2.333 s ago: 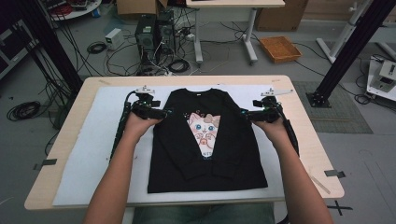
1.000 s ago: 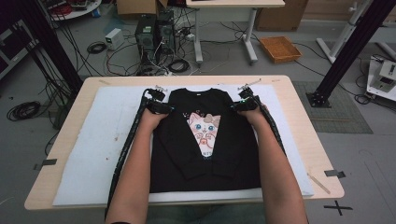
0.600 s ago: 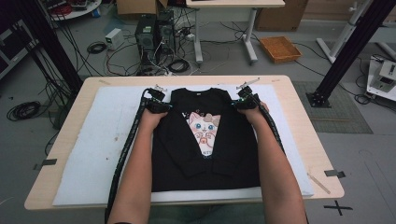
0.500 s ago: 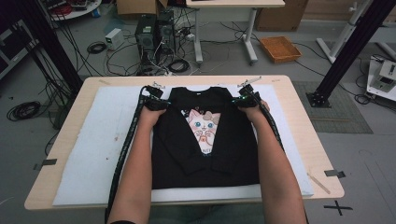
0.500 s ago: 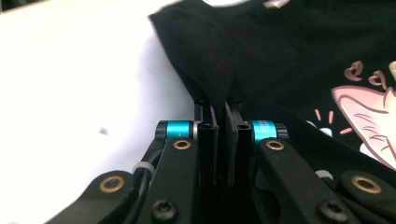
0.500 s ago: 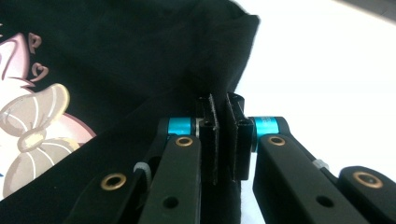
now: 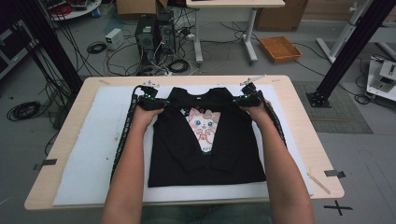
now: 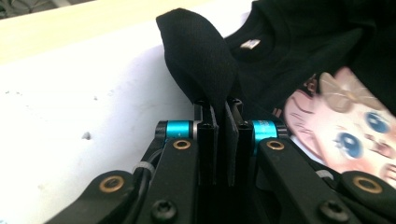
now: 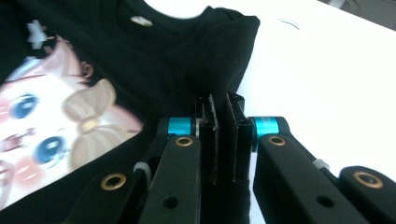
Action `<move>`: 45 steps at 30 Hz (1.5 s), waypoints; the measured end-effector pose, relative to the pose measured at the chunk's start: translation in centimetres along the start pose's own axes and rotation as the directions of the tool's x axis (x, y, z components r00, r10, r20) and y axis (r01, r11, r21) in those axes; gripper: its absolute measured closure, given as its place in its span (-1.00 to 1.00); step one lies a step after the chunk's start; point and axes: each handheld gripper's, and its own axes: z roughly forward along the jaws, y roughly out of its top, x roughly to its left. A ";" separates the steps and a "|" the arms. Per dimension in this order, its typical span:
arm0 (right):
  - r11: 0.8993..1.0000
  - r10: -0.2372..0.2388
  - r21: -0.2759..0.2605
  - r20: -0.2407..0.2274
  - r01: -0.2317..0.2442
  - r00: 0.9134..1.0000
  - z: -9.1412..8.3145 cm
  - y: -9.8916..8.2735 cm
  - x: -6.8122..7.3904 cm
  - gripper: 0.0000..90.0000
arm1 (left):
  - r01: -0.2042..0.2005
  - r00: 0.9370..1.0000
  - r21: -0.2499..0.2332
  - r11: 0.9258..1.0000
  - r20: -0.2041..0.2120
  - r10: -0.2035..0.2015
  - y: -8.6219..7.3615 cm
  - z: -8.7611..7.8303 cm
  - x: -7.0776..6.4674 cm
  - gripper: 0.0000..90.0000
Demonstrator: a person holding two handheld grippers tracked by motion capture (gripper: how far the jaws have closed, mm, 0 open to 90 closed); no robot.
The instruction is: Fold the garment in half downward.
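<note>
A black T-shirt (image 7: 208, 140) with a cartoon cat print lies face up on the white mat (image 7: 88, 158) covering the wooden table (image 7: 60, 126). Its sleeves are folded in across the chest, its long axis runs straight away from the person, and its collar points to the far edge. The left gripper (image 7: 150, 103) is clamped on a pinch of the left shoulder fabric, and the right gripper (image 7: 246, 99) is clamped on the right shoulder. Both pinches stand lifted off the mat.
</note>
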 end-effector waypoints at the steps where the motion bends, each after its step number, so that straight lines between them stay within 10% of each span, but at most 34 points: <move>1: 1.000 -0.003 -0.002 -0.007 0.003 1.000 -0.4 0.0 0.2 0.89 | -0.002 1.000 0.001 1.000 0.012 0.002 0.0 -0.3 -0.2 0.88; 12: 0.996 -0.039 -0.079 -0.093 0.032 0.995 -5.0 -1.7 1.9 0.89 | -0.049 0.993 -0.079 0.996 0.104 0.057 -2.3 -5.2 -3.2 0.88; 32: 0.994 -0.069 -0.095 -0.119 0.057 0.991 -7.7 -9.6 6.5 0.73 | -0.183 0.978 0.060 0.981 0.110 0.176 -8.3 -6.6 -7.8 0.78; 37: 0.992 0.008 -0.124 -0.104 -0.020 0.995 -8.8 -10.3 5.9 0.29 | -0.128 0.987 -0.001 0.992 0.097 0.127 -8.0 -7.6 -7.4 0.13; 41: 0.968 0.085 -0.233 -0.040 -0.092 0.996 -10.6 -10.5 4.4 0.22 | -0.068 0.996 -0.093 0.993 0.053 0.073 -7.6 -8.8 -6.1 -0.01; 45: 0.973 0.109 -0.206 0.025 -0.101 0.994 -10.1 -10.6 3.5 0.12 | 0.000 0.999 -0.096 0.995 -0.044 -0.005 -7.7 -8.6 -4.2 -0.09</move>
